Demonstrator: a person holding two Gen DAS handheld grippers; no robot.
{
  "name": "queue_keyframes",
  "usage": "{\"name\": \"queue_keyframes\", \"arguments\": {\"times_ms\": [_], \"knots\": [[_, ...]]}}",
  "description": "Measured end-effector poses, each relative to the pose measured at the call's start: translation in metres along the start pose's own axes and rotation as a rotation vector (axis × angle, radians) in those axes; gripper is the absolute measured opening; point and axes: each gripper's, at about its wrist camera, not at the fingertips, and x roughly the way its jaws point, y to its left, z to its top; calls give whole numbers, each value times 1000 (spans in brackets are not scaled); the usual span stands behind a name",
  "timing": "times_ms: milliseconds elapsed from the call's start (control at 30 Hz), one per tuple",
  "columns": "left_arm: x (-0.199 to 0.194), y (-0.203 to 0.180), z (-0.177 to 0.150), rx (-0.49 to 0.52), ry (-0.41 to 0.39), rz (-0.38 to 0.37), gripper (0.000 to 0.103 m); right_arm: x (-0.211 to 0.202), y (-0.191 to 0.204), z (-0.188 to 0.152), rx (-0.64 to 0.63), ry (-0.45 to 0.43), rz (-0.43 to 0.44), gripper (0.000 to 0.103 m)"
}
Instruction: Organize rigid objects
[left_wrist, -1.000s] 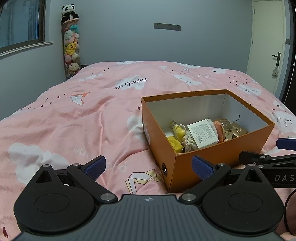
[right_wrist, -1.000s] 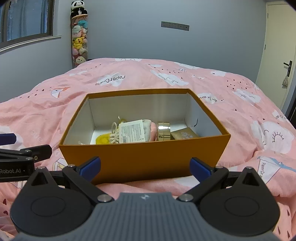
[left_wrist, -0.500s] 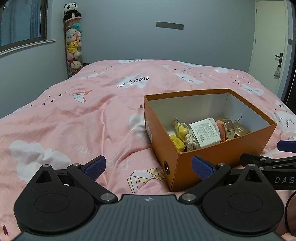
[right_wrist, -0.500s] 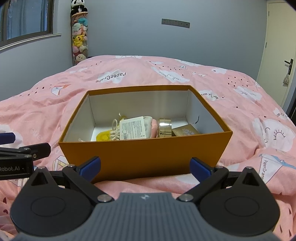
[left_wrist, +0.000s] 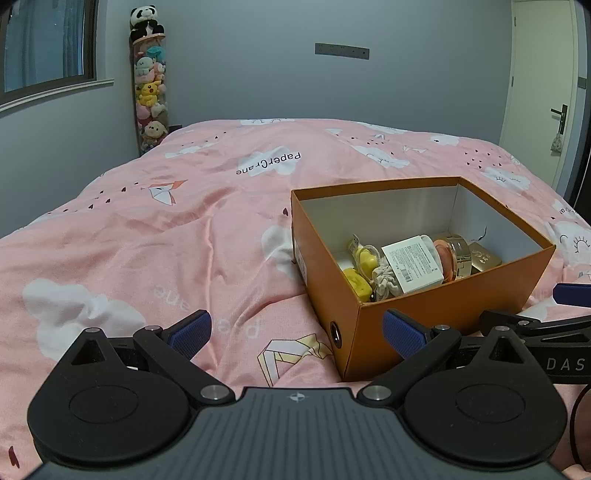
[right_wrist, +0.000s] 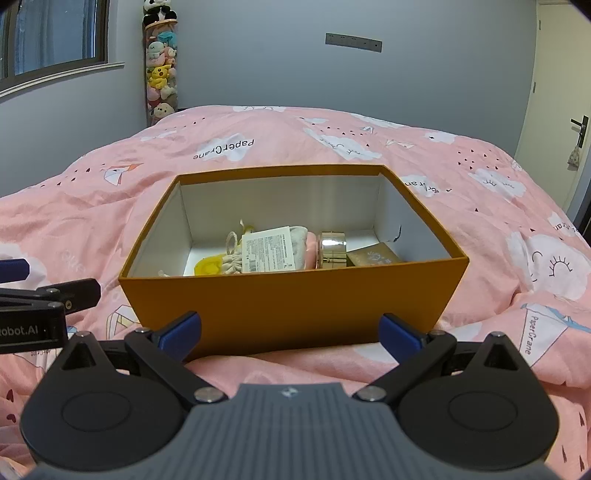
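On the pink bed (left_wrist: 155, 236), near its foot end, I am seeing the orange cardboard box (right_wrist: 291, 295) sitting open-topped with the goods already inside. I am holding the left gripper (left_wrist: 295, 332) and the right gripper (right_wrist: 291, 330) just short of the box, each with its jaws spread wide and gripping nothing. No loose item is showing on the quilt in either view, so I am judging the packing step as nearly or fully complete and the rig as standing by.

Contents are lying in a row along the floor of the box: a yellow item (left_wrist: 356, 282), a labelled white pouch (right_wrist: 271, 249), a gold-lidded jar (right_wrist: 332, 249) and a small gold box (right_wrist: 373, 256).

In the right wrist view, the long axis of the box is running across the frame, one long wall facing the right gripper. The pouch is lying along that axis, with its drawstring end pointing left.

Any next move is calling for a check for remaining items.
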Motion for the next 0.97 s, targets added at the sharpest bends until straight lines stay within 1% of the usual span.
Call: {"name": "queue_keyframes", "arguments": {"times_ms": [567,767,967], "knots": [[-1,0,1,9,-2,14,103,1,-1,0,3,10,6,100],[-3,-1,1,26,-14,13,103,1,0,0,-5,15,7,100],[-4,-1,2,22,-22,8,103,1,0,0,-11,16,6,100]]}}
